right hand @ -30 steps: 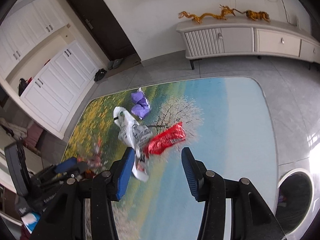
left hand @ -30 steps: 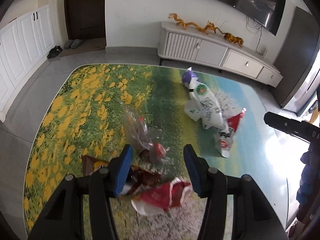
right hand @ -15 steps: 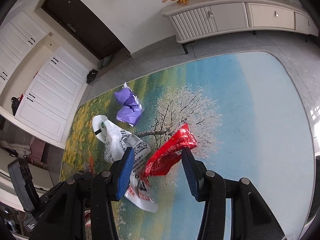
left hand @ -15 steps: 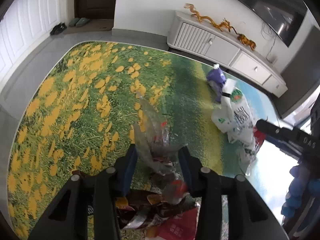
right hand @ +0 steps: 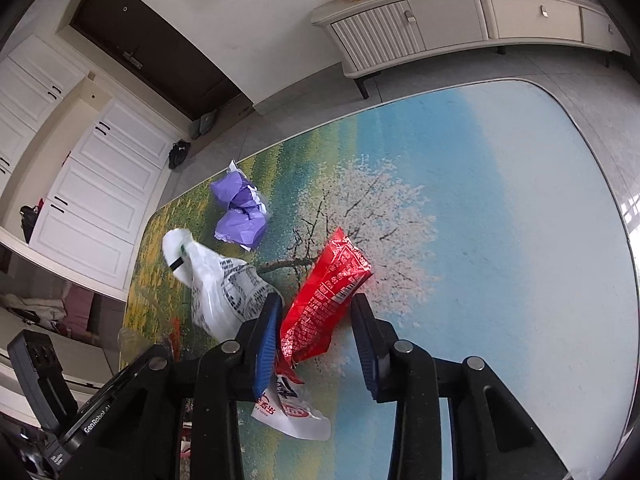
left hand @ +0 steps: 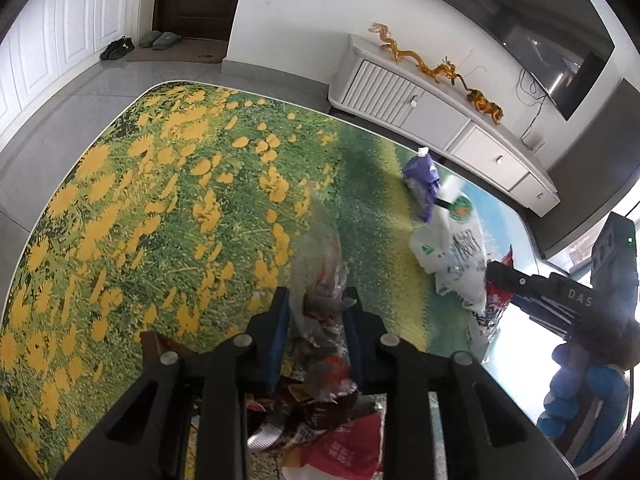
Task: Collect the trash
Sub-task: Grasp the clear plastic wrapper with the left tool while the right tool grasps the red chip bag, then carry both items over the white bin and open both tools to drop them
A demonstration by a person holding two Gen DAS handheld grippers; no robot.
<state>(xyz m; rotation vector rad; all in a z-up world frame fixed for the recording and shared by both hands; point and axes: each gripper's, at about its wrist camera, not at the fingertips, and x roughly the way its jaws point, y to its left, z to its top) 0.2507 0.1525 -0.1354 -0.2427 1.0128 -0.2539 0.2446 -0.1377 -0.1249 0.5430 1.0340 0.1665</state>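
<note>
Left wrist view: the left tool (left hand: 316, 312) points toward 12 o'clock over a rug (left hand: 160, 208) printed with yellow flowers on green. Its two blue-padded fingers (left hand: 276, 336) stand close together on either side of a crumpled clear plastic bag (left hand: 320, 264), which rises between them toward 12 o'clock; the pads appear to pinch it, though the contact itself is partly hidden. At 6 o'clock, below the fingers, lies a heap of dark and red snack wrappers (left hand: 336, 432). At 2 o'clock lie a purple crumpled wrapper (left hand: 424, 178) and, just below it, a white printed plastic bag (left hand: 456, 256). The right tool's body enters at 3 o'clock, held in a blue-gloved hand (left hand: 580, 396).

Right wrist view: the right tool (right hand: 316, 320) points toward 12 o'clock, its fingers (right hand: 266, 340) apart, not clamped. A red snack packet (right hand: 324, 300) lies on the rug between them, its near end close to the left pad and its far end reaching toward 1 o'clock. The white printed bag (right hand: 216, 280) lies at 10 o'clock, touching the packet's side; the purple wrapper (right hand: 240, 212) lies beyond it at 11 o'clock. A white sachet with red print (right hand: 292, 412) lies at 6 o'clock, under the fingers. A white sideboard (right hand: 460, 24) stands against the wall at 12 o'clock.
</note>
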